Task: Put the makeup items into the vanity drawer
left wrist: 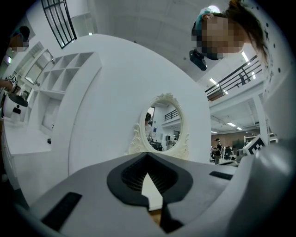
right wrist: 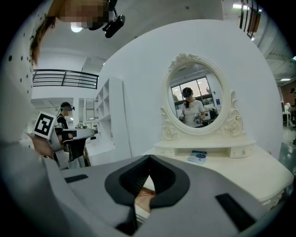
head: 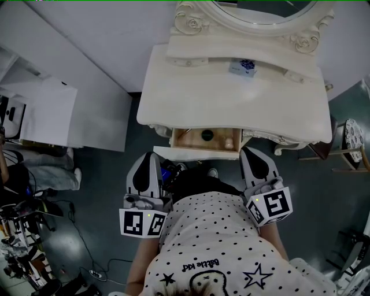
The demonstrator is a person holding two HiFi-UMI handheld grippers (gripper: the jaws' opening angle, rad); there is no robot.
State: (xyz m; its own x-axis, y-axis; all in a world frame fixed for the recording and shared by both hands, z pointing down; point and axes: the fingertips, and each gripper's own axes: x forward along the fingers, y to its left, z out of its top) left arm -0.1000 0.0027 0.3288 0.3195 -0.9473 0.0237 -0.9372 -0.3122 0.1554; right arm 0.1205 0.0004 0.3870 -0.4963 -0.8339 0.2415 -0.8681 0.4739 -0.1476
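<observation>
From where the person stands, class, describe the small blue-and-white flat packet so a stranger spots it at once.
Find the cream carved vanity table with the oval mirror. At the mirror's foot, near the middle, lies the packet. It is the only blue-patterned thing on the cream top.

The left gripper [head: 151, 159] is matt grey plastic; ahead of it, the drawer [head: 188, 139] shows bare wood and the vanity [head: 231, 98] smooth cream paint.

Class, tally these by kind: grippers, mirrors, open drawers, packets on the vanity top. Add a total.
Grey two-jaw grippers: 2 (left gripper, right gripper)
Cream oval mirror: 1
Open wooden drawer: 1
Small blue-and-white packet: 1
Total: 5
</observation>
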